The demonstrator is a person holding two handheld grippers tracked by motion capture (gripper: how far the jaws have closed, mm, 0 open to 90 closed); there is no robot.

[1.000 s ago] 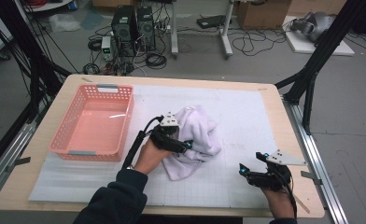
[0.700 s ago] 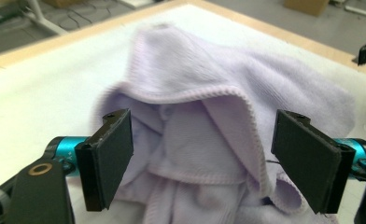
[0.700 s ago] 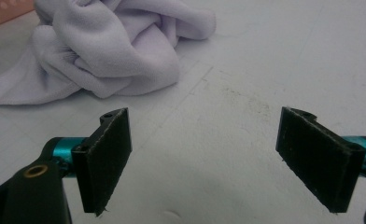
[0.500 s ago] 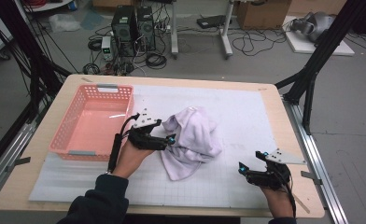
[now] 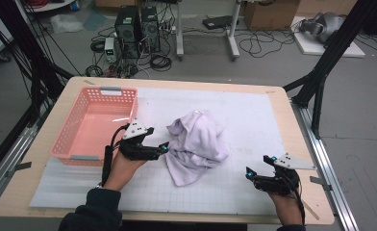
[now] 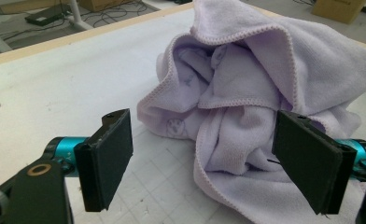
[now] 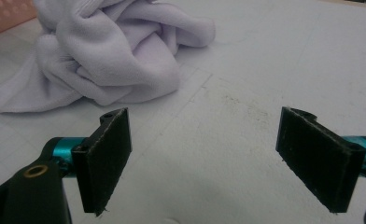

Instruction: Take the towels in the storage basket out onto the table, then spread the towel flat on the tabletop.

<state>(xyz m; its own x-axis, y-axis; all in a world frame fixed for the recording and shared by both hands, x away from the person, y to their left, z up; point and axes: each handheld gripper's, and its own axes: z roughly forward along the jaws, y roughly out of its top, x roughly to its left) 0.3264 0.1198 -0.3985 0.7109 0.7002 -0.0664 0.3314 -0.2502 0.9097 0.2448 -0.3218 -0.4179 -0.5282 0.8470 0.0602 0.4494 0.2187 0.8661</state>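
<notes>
On mat (image 5: 254, 120), towel (image 5: 196, 144) beside hand-held gripper (image 5: 163, 147)

Pale lilac towel (image 5: 197, 144), w/ faint grey printed motifs on its folds, crumpled on white mat (image 5: 254, 120) marked w/ thin grey grid; mat sits on light-wood table (image 5: 292, 125). Salmon-pink mesh basket (image 5: 96, 126), grey handles. Left gripper (image 5: 163, 147) & right gripper (image 5: 249, 172): black bodies, black pads, turquoise joints, grey plates on top. Dark navy sleeve (image 5: 93, 211).
</notes>
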